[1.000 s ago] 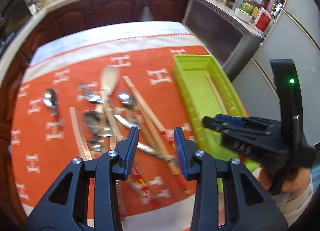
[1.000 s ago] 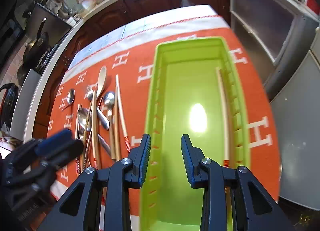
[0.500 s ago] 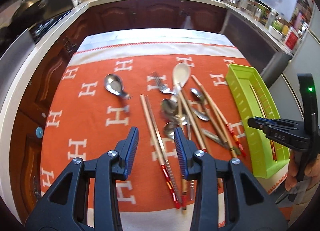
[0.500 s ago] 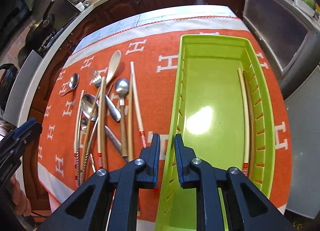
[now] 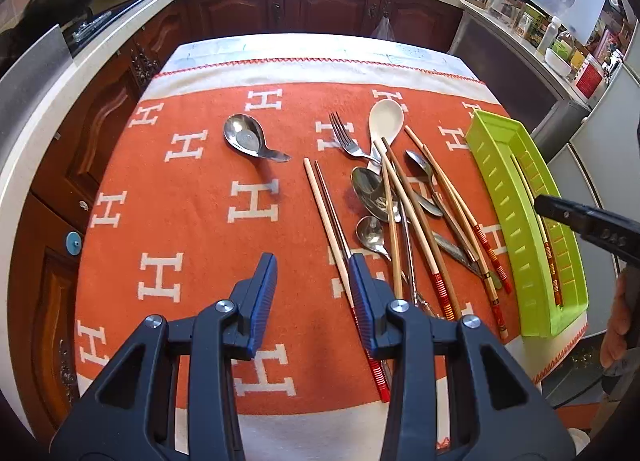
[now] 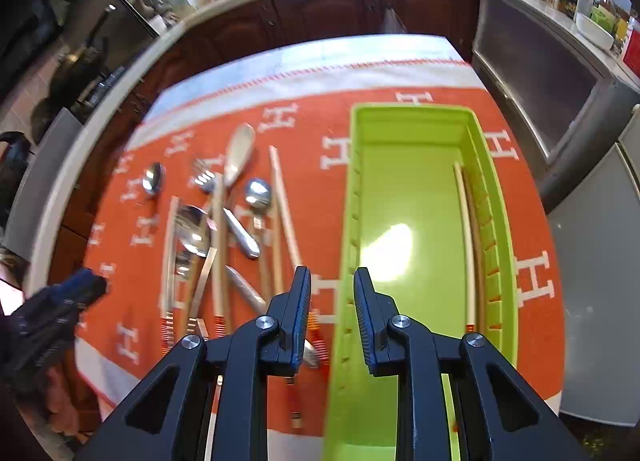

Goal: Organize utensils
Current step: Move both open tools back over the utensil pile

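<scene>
My left gripper [image 5: 312, 265] hangs open over the orange cloth [image 5: 192, 197] with nothing between its fingers. A pair of chopsticks [image 5: 324, 201] runs under its right finger. Right of it lies a heap: a white spoon [image 5: 386, 121], a fork [image 5: 344, 137], metal spoons [image 5: 370, 189] and more chopsticks. A steel soup spoon [image 5: 244, 137] lies apart on the left. My right gripper [image 6: 332, 277] hovers above the left wall of the green tray [image 6: 412, 111]. Its jaws are opening and hold nothing. Two chopsticks [image 6: 464, 241] lie along the tray's right wall.
The cloth covers a small table whose near edge is just below the grippers. Dark wooden cabinets and a cluttered counter ring the far side. A grey appliance [image 6: 592, 261] stands right of the tray. A person's hand [image 5: 616, 325] holds the right gripper.
The left gripper has swung left, so the utensil heap now lies right of its fingers. The right gripper drew back and left to the tray's left wall, narrowed its jaws, then widened them a little.
</scene>
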A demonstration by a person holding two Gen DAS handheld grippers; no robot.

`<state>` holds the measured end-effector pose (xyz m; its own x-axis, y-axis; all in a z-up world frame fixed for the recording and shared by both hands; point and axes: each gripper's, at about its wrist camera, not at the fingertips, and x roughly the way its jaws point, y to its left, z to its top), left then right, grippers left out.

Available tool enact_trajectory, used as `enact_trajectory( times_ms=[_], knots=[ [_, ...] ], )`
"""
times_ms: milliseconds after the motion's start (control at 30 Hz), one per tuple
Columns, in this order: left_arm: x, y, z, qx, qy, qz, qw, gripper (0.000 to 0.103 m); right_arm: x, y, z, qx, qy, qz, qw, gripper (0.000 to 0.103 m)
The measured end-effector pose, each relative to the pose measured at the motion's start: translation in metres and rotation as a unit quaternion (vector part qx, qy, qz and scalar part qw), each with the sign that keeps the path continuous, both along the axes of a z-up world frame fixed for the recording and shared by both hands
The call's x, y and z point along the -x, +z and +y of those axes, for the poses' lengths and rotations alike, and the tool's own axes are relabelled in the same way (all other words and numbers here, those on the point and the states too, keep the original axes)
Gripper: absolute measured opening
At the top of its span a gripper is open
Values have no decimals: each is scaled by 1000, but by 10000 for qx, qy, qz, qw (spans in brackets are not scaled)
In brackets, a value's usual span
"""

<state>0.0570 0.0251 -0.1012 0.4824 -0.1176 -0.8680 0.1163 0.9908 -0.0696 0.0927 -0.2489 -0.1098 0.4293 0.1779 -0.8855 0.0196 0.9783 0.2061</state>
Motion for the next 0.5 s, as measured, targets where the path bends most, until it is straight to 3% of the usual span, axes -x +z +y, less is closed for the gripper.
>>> enact_trajectory(
  times_ms=[167, 500],
  knots=[
    [-5, -13, -3, 72, -109, 152, 9998, 33, -5, 4, 25, 75, 320, -50, 9994, 22],
    [-20, -50, -11, 94, -139, 529, 9985, 33, -42, -40, 52, 84, 313, 561, 9979, 17]
  ],
)
